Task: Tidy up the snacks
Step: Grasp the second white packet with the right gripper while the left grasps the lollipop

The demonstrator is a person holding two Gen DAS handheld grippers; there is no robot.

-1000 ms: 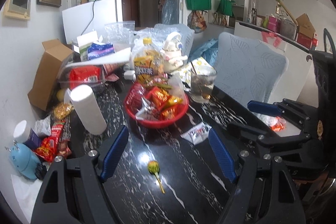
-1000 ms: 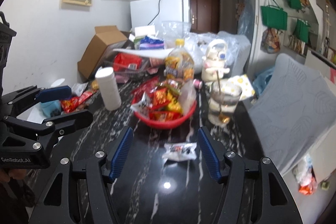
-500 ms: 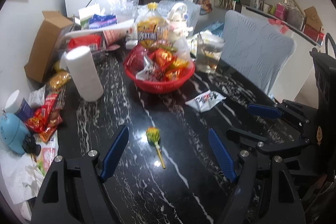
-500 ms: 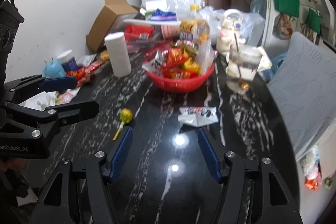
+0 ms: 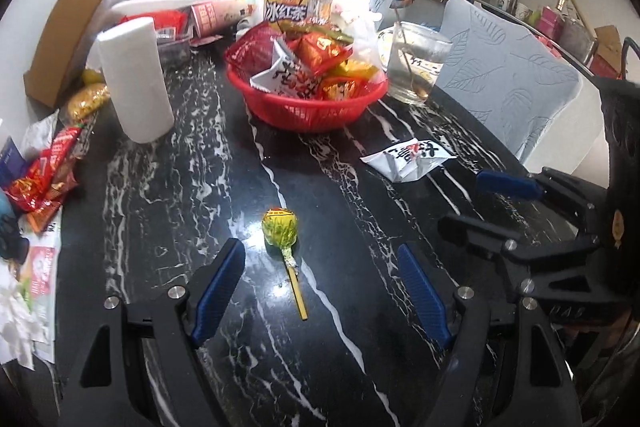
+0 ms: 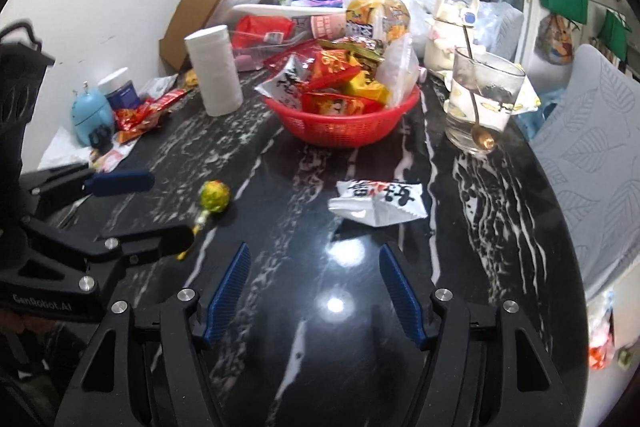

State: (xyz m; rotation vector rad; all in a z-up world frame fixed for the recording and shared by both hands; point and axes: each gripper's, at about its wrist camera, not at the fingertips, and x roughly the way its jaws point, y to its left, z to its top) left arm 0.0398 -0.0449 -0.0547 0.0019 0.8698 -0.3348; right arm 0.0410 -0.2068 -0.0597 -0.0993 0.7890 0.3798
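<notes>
The left tool [image 5: 320, 279] hangs with its jaws spread apart, empty, above a yellow-wrapped lollipop [image 5: 280, 229] lying on the black marbled surface [image 5: 168, 187]. The right tool [image 6: 314, 291] is likewise spread wide and empty, with a white snack packet [image 6: 378, 201] lying just ahead of it. Behind both stands the red basket [image 6: 344, 131], heaped with snack packets.
</notes>
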